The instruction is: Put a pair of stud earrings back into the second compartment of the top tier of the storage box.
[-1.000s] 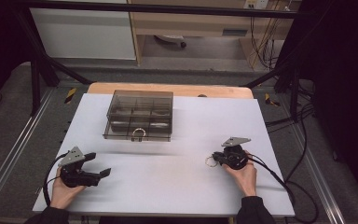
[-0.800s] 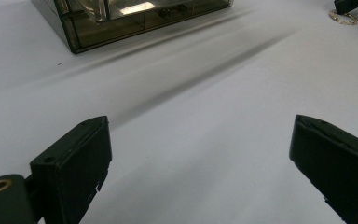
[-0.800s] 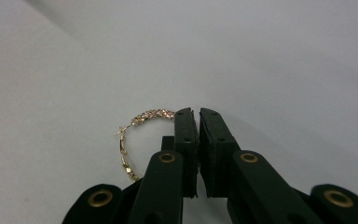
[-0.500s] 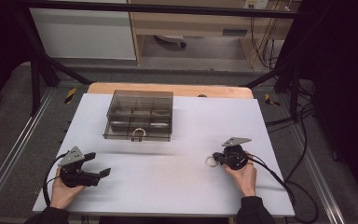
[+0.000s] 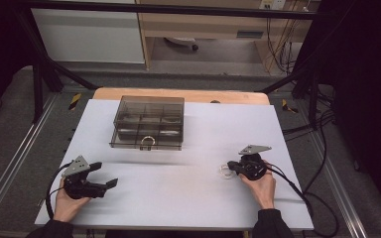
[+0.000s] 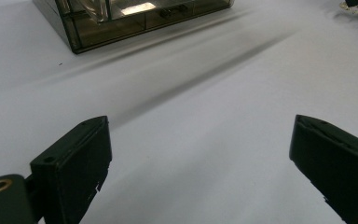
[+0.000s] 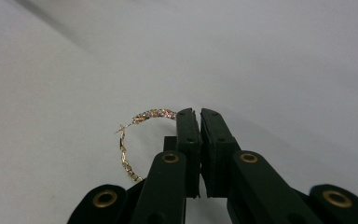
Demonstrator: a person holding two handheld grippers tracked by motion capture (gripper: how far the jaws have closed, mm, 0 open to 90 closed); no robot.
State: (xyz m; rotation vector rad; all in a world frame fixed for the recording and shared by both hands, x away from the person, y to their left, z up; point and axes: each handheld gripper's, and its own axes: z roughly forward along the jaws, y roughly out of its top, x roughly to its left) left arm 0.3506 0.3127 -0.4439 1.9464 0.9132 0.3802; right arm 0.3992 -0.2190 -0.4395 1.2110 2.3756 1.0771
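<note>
A thin gold chain bracelet (image 7: pixel 129 140) curls in a loop at the tips of my right gripper (image 7: pixel 196 112), whose jaws are shut on its upper end. In the high view the bracelet (image 5: pixel 223 171) shows as a small pale ring on the white table, just left of the right gripper (image 5: pixel 231 168). My left gripper (image 5: pixel 105 174) rests at the table's near left, open, with nothing between its wide-spread jaws (image 6: pixel 198 140). A smoky clear compartment box (image 5: pixel 149 121) stands shut at the far middle of the table.
The white table top (image 5: pixel 188 198) stretches between the two grippers. A corner of the box (image 6: pixel 121 18) shows at the top of the left gripper view. Cables trail from both grippers toward the table's edges. A black frame surrounds the table.
</note>
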